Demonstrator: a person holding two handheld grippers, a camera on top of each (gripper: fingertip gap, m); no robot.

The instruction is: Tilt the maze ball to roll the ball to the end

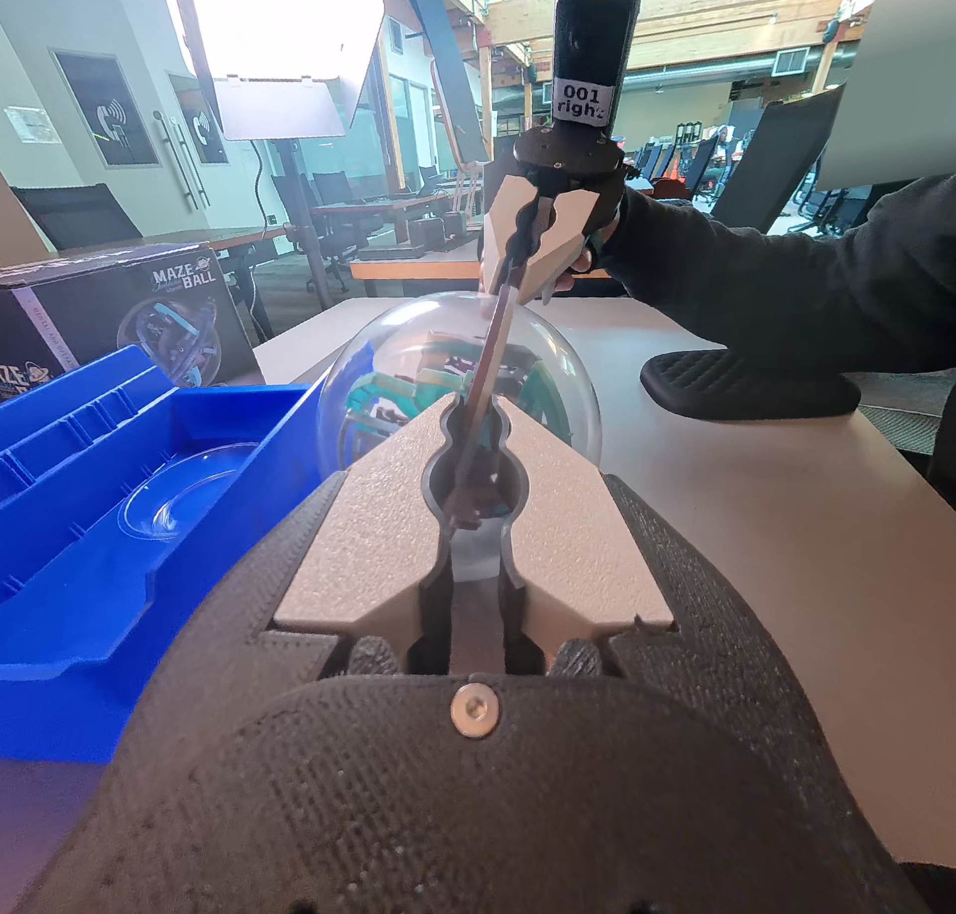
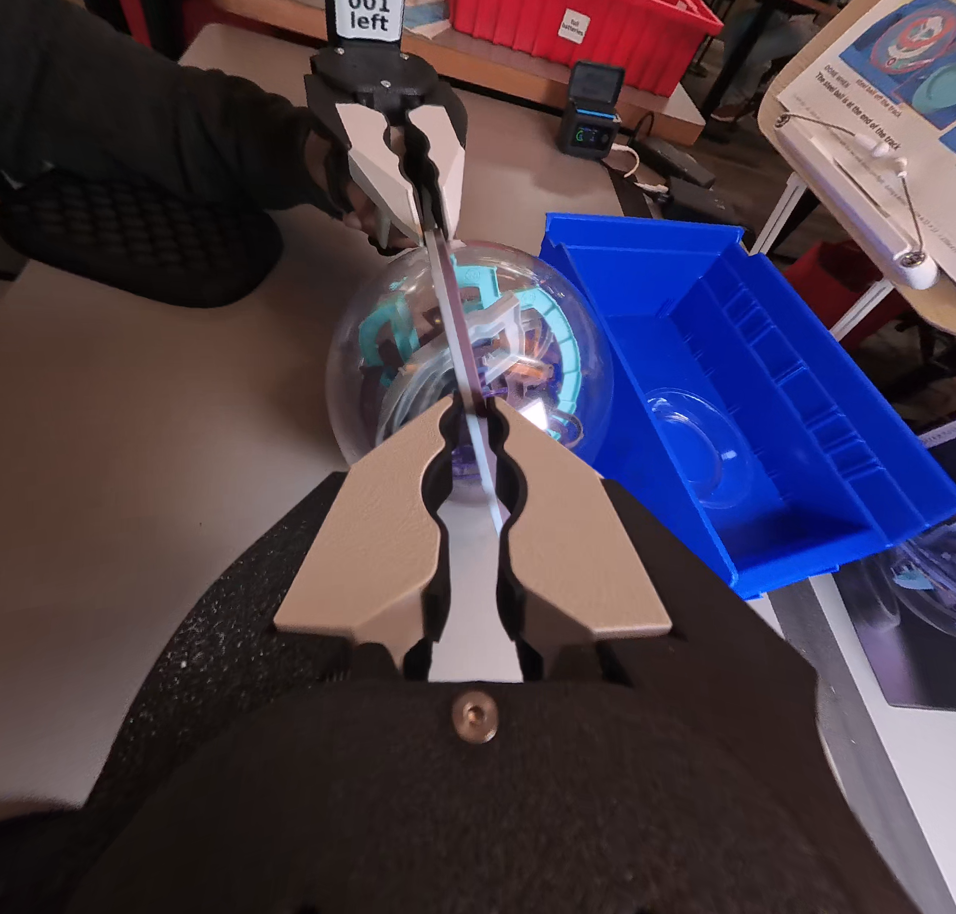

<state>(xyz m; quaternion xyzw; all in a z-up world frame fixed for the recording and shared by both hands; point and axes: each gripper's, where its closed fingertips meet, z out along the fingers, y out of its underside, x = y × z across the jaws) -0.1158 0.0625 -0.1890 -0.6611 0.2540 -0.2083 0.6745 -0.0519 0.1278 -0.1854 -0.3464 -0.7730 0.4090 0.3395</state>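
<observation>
I pinch the thin rim band of the clear maze ball (image 2: 465, 351) with my left claw (image 1: 476, 403) and my right claw (image 2: 472, 405), above the counter (image 2: 155, 398) beside the blue bin (image 2: 776, 372), so next I think I tip it slowly.

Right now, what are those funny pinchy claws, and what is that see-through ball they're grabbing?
Those claws are two hand-held grippers, each with its own camera, so you get one picture per claw. In the left camera's picture you see the right gripper across the ball; in the right camera's picture, the left gripper. A person in dark sleeves holds both. Each one pinches the thin flat rim circling a clear maze ball with teal tracks inside, on a pale table. Beside it sits a blue bin with a clear dome inside, plus the toy's box.
</observation>
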